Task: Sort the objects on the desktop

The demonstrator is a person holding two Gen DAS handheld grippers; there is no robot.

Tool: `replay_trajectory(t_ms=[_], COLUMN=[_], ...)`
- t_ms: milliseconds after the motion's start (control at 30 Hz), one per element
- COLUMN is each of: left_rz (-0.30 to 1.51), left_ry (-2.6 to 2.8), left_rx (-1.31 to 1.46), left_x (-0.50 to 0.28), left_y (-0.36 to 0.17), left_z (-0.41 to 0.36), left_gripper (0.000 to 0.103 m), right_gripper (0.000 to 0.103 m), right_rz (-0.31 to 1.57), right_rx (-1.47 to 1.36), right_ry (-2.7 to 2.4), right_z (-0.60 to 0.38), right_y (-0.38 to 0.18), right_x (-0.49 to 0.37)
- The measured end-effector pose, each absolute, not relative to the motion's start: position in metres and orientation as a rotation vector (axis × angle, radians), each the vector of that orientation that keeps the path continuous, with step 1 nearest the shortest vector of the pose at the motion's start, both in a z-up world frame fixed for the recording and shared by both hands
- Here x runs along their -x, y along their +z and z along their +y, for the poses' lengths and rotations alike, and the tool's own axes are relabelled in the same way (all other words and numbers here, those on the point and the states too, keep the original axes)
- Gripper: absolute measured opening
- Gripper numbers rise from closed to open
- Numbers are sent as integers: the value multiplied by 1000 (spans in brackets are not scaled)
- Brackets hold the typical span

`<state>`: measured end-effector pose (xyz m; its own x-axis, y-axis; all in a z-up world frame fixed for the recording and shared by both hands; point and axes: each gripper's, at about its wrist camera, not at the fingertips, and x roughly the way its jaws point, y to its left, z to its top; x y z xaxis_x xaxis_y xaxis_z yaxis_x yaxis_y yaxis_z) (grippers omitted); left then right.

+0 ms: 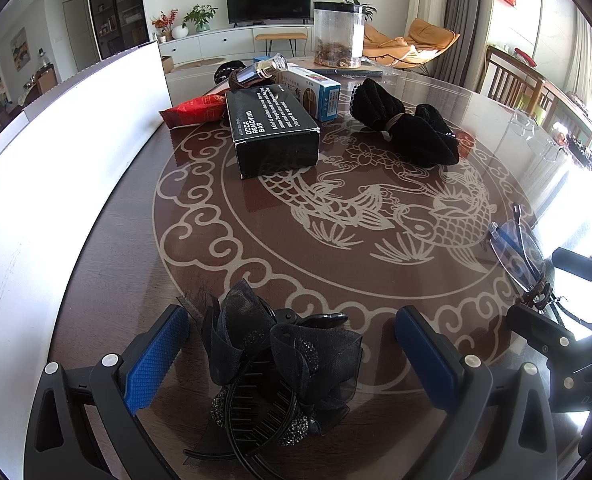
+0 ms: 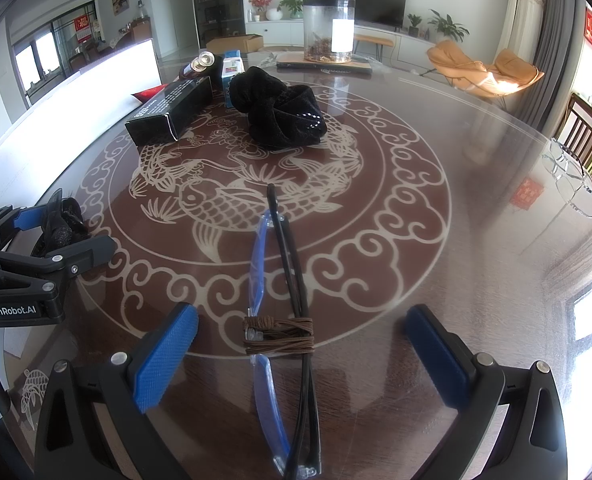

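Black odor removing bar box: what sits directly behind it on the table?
Behind the black box lie a red packet, a blue-and-white carton and a small bottle resting higher up. What the bottle rests on is covered.

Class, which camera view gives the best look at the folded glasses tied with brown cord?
The right wrist view: the folded glasses lie full length between the open right tool's fingers, cord wrapping plain. The left wrist view shows them small and warped at its right edge.
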<state>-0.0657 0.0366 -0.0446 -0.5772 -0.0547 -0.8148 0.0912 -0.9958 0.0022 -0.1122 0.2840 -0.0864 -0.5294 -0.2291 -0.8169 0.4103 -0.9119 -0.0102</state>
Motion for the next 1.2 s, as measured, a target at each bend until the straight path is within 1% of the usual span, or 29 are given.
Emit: replay_trajectory(t_ms=[1200], left_rz=[61], left_ry=[-2719], left_rx=[-1402], left_x=[66], left_y=[-45], left_z=[37], left_gripper=[103], right_gripper=[103], right_rz=[284], right_rx=[-1265], right_ry=[-2449], right_z=[284], right_y=[-85], right_x=[111])
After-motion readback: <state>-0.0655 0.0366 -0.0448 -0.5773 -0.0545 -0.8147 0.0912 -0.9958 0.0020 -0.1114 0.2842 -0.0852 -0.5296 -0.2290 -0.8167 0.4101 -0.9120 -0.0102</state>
